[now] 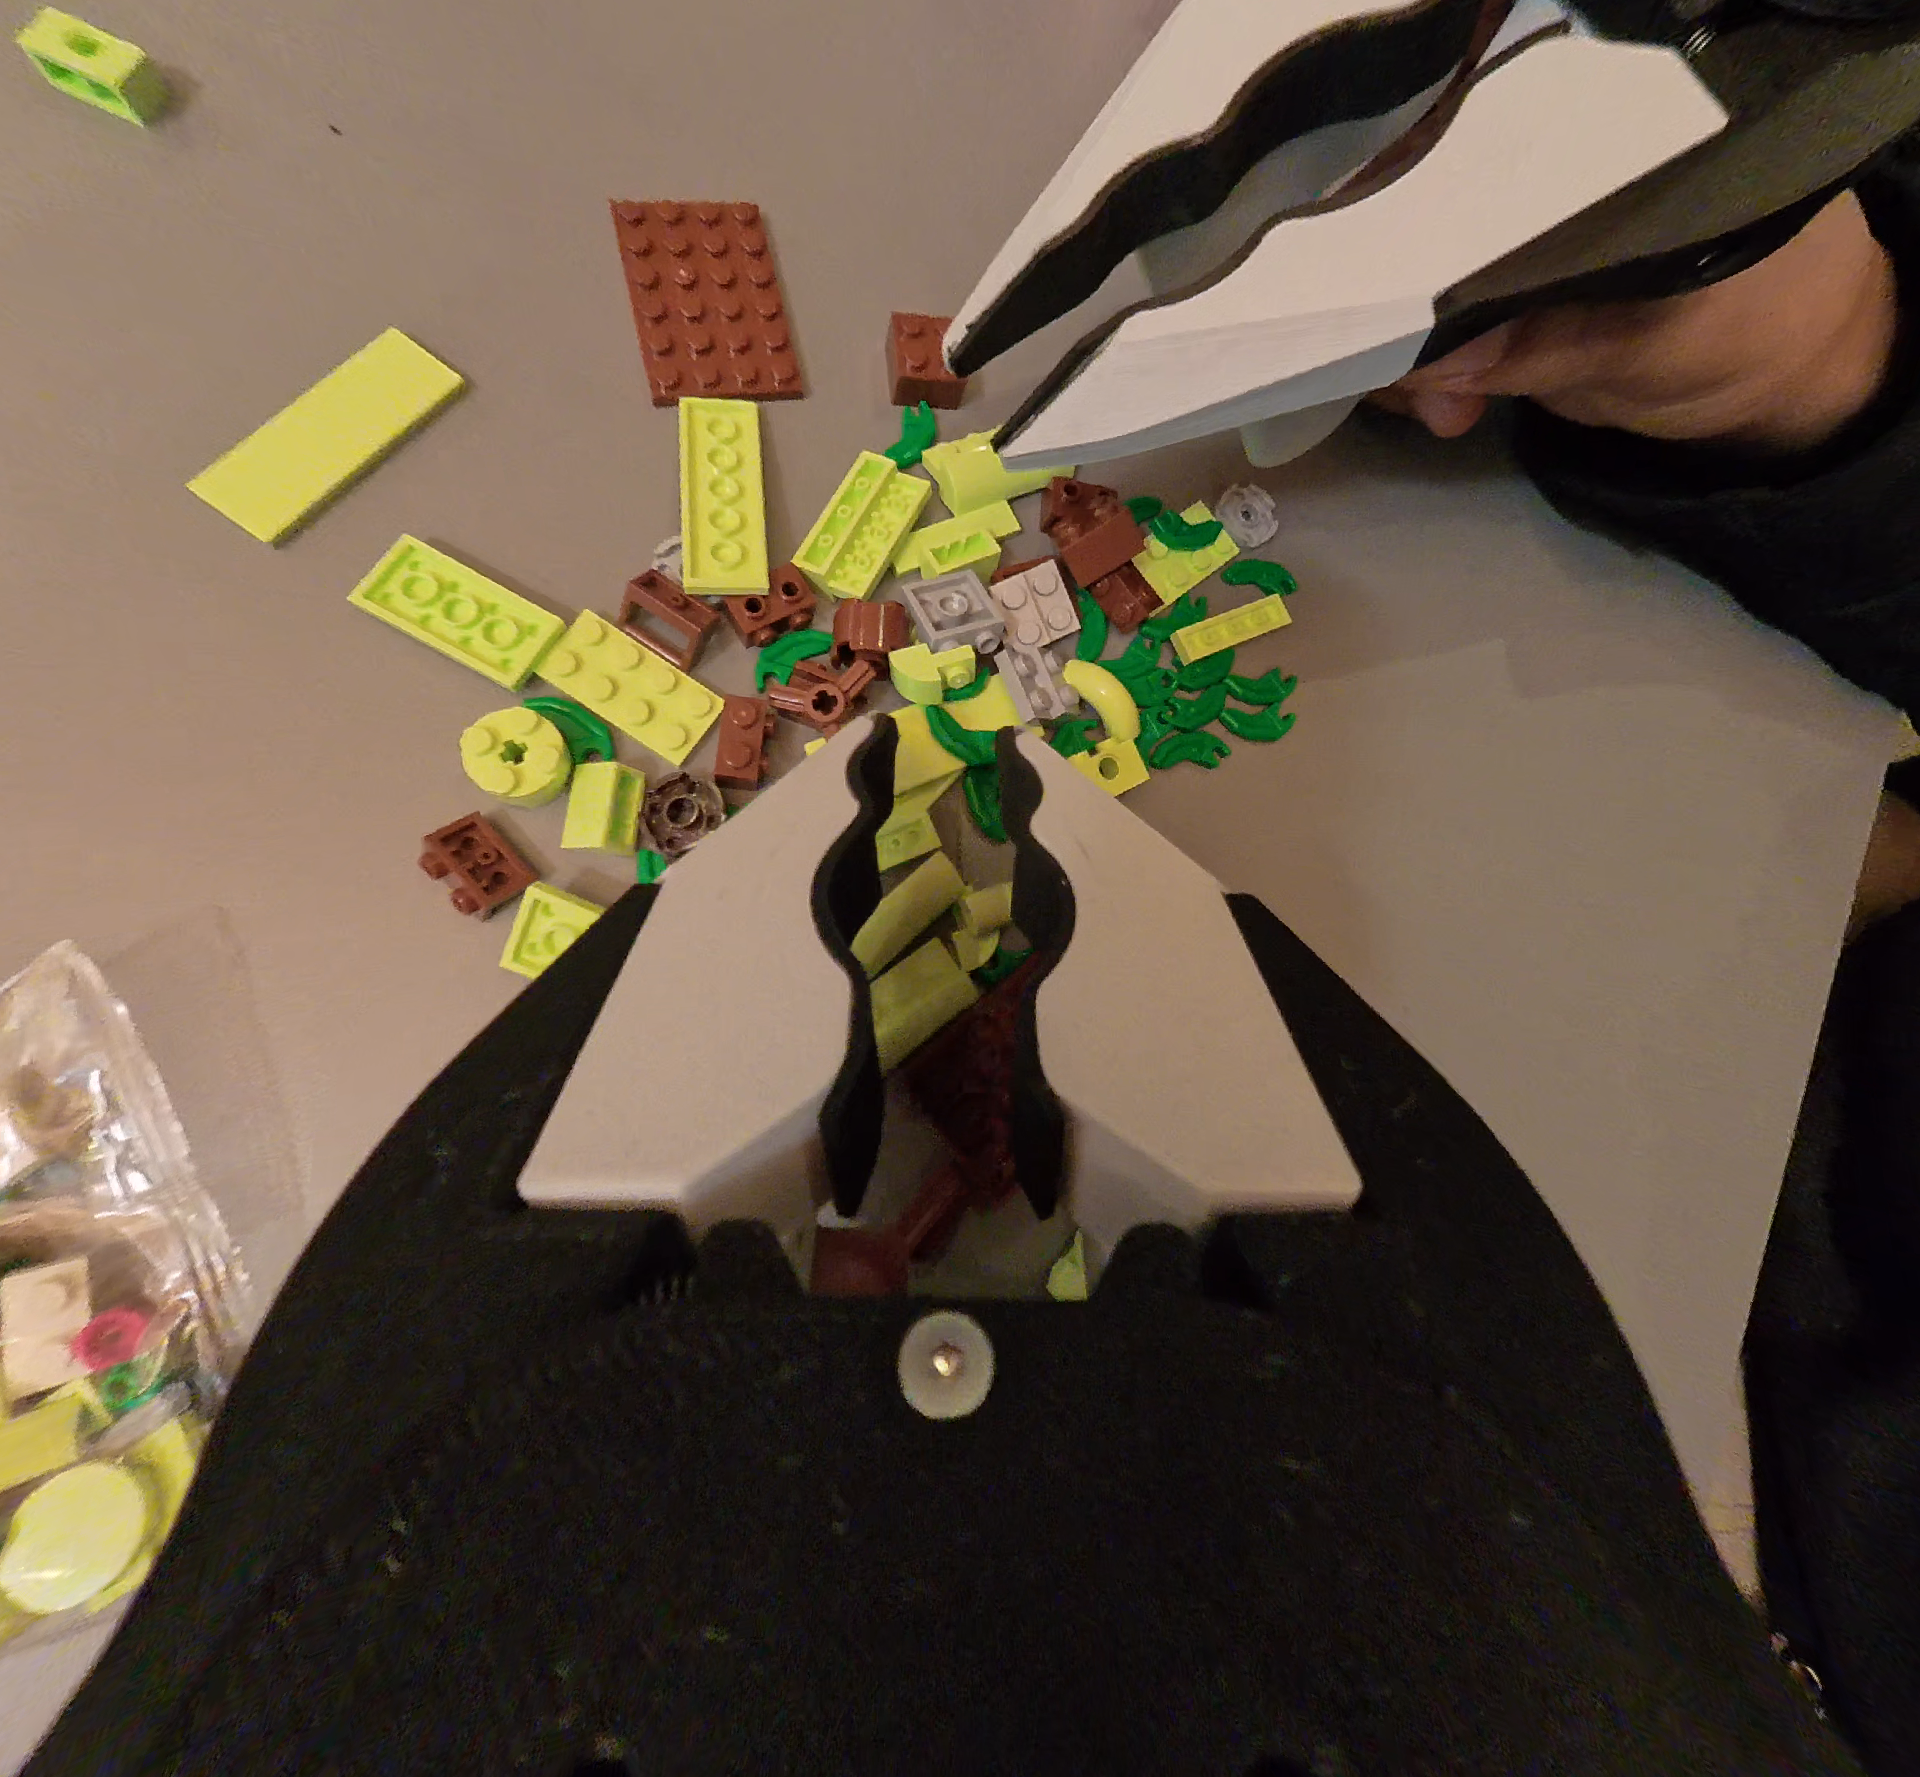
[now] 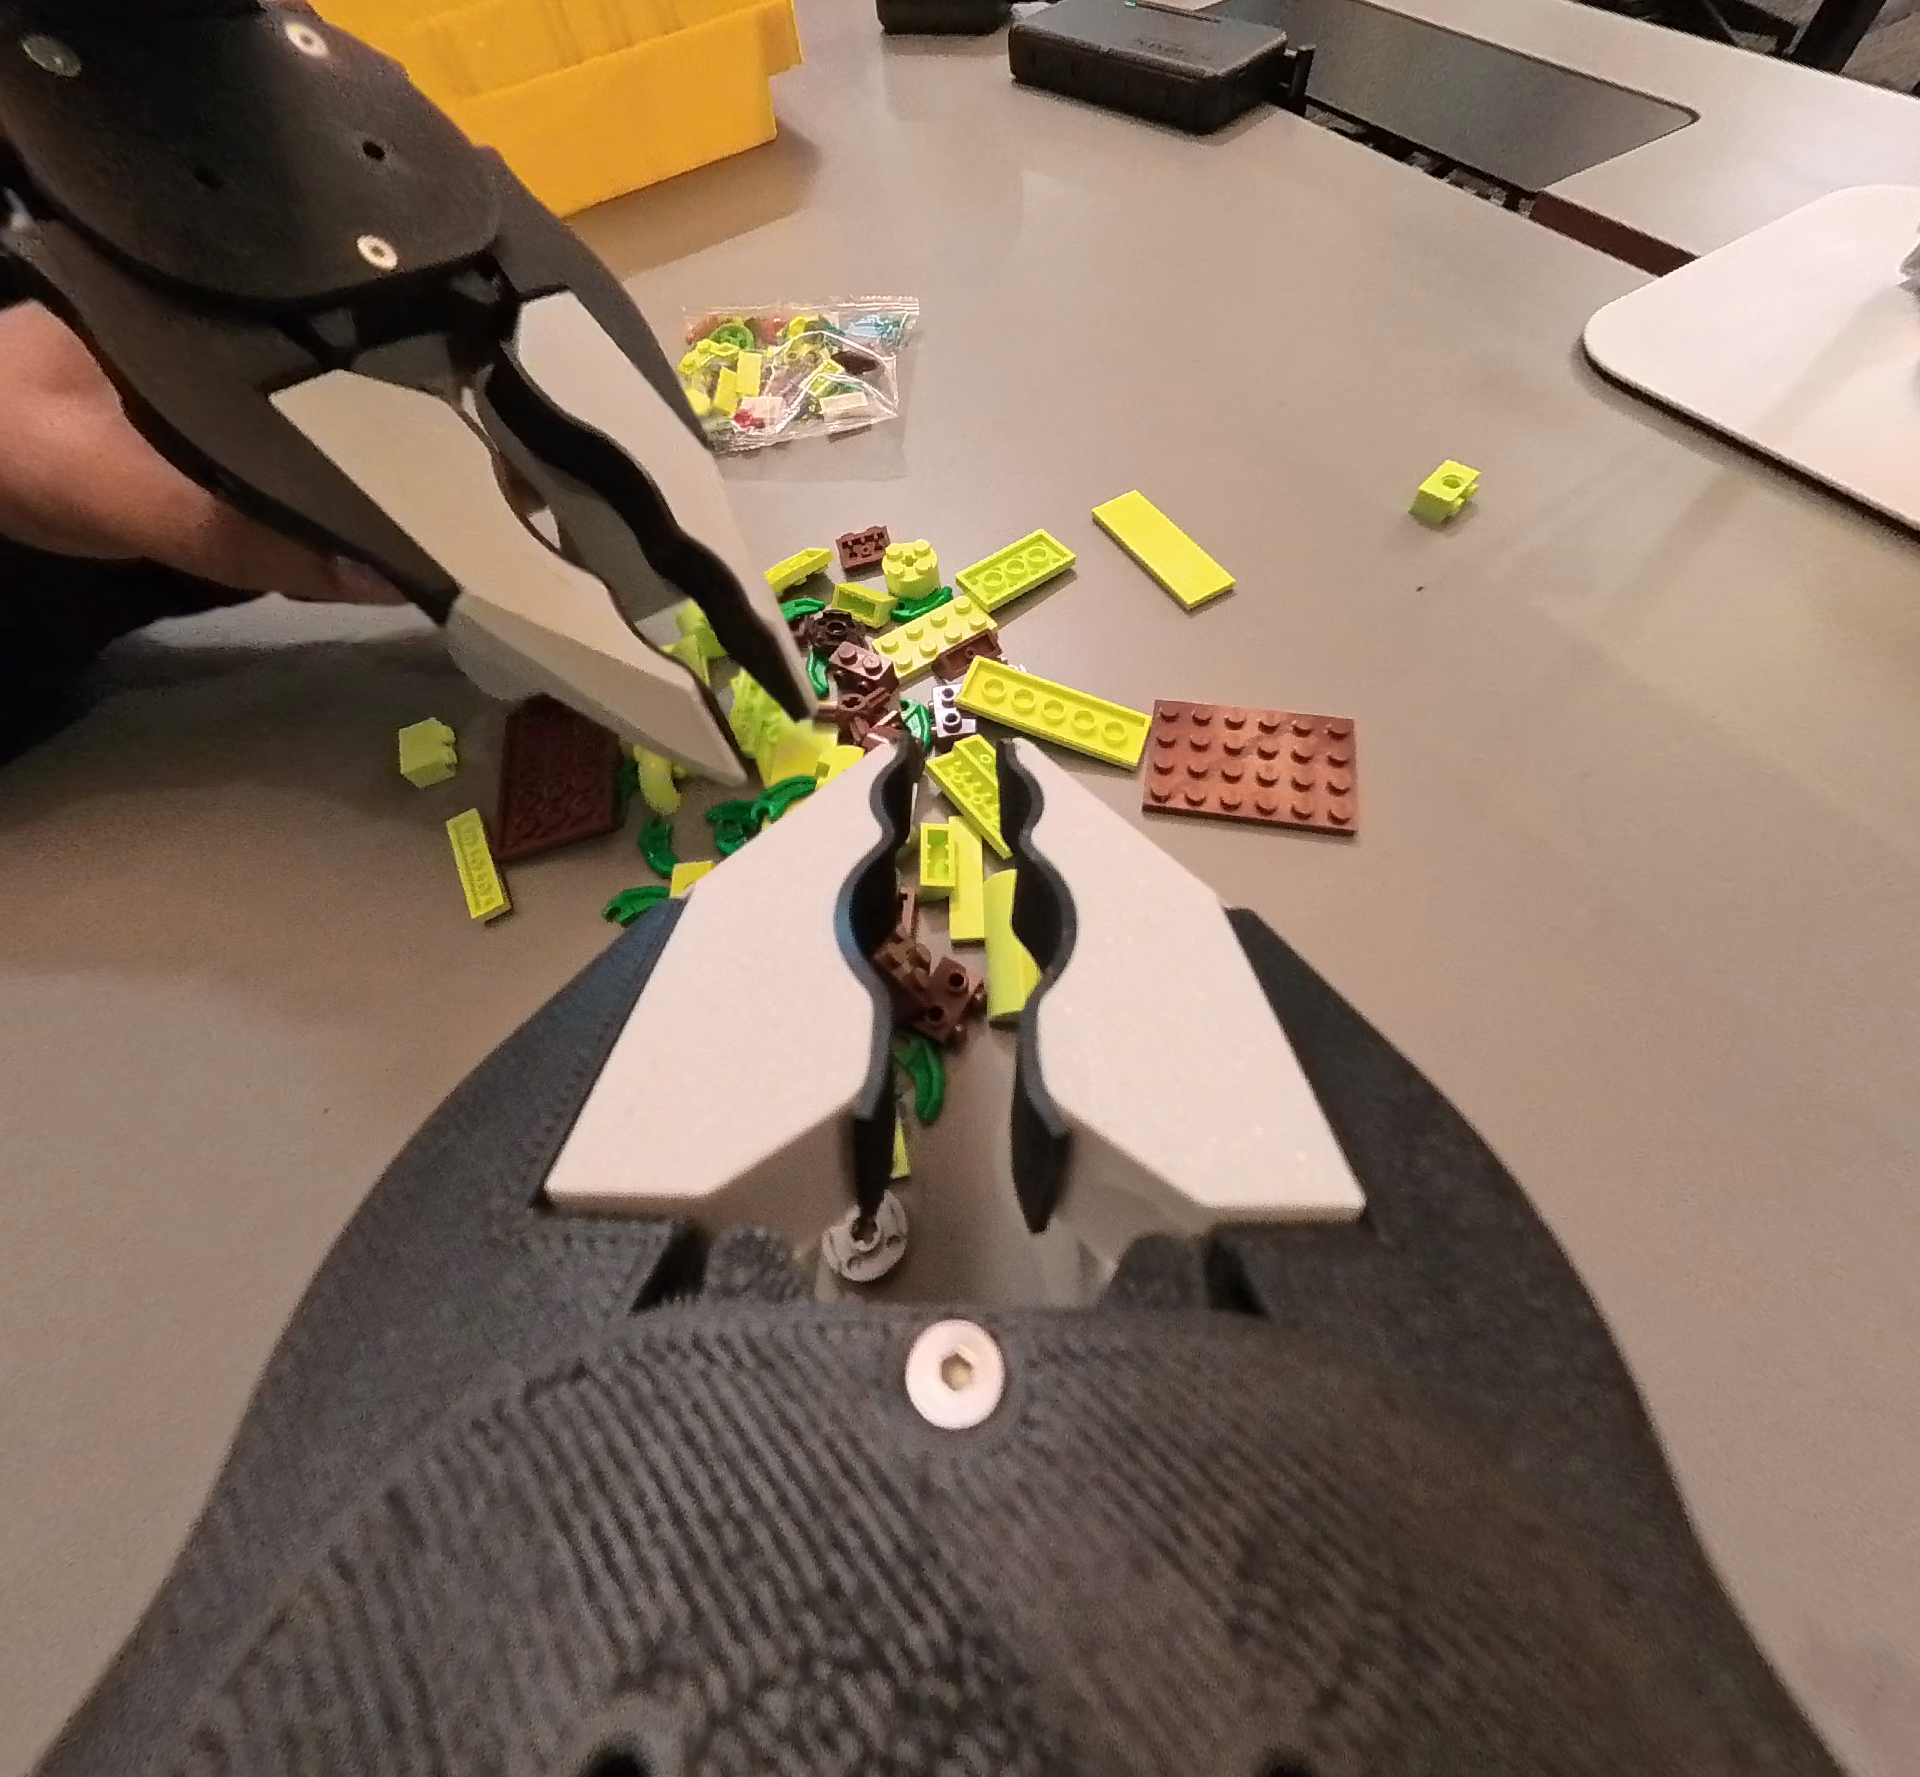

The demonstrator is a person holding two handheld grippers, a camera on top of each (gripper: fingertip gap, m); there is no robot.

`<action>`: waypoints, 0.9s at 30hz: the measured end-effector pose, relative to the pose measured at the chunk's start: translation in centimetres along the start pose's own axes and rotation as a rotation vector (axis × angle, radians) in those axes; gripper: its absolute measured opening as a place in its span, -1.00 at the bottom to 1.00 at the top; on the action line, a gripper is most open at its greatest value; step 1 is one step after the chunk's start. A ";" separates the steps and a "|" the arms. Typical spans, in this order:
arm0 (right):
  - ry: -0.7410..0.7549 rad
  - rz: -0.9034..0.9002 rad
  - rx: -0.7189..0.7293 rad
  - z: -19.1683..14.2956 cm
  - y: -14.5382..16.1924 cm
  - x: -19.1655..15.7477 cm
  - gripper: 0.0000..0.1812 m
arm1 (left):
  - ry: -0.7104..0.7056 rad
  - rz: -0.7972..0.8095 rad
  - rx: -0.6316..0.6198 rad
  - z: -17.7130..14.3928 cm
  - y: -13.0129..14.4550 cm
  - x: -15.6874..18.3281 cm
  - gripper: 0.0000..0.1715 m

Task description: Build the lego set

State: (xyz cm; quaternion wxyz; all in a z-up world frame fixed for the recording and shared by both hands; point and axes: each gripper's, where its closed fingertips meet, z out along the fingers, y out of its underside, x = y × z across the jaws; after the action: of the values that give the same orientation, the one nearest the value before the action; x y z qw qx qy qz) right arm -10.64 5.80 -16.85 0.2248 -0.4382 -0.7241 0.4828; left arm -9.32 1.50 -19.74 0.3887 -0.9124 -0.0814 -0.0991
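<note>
Lego pile (image 1: 935, 605) beneath both grippers, left gripper (image 1: 945, 740) parted, right gripper (image 2: 956, 751) parted, both empty.

My left tool (image 1: 940, 735) has a grainy matt black plastic body and smooth pale grey fingers (image 1: 727, 979) edged in black; the right tool (image 2: 956, 756) shows ridged, layered dark plastic; the bricks (image 1: 717, 496) look like glossy hard plastic, the brown plate (image 2: 1252, 766) shiny on its studs; the table (image 2: 1351, 480) I see as smooth, matt grey; the bag (image 2: 800, 371) is clear crinkled film; the yellow bin (image 2: 582, 34) is smooth plastic.
</note>
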 end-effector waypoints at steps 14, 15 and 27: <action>-0.009 0.009 0.009 -0.1 -0.1 0.0 -0.84 | 0.100 0.138 -0.174 -5.9 3.8 0.1 -0.50; -0.008 0.007 0.008 -0.1 -0.1 0.0 -0.84 | 0.165 0.130 -0.173 -6.4 3.9 1.1 -0.44; -0.001 -0.005 -0.010 0.1 0.2 0.0 -0.84 | 0.115 0.206 -0.185 -4.4 6.3 1.5 -0.45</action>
State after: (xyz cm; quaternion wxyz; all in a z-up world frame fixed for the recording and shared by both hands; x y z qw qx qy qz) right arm -10.66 5.75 -17.04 0.2235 -0.4373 -0.7278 0.4786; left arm -6.99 -5.94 -20.77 0.3152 -0.9406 0.0446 -0.1180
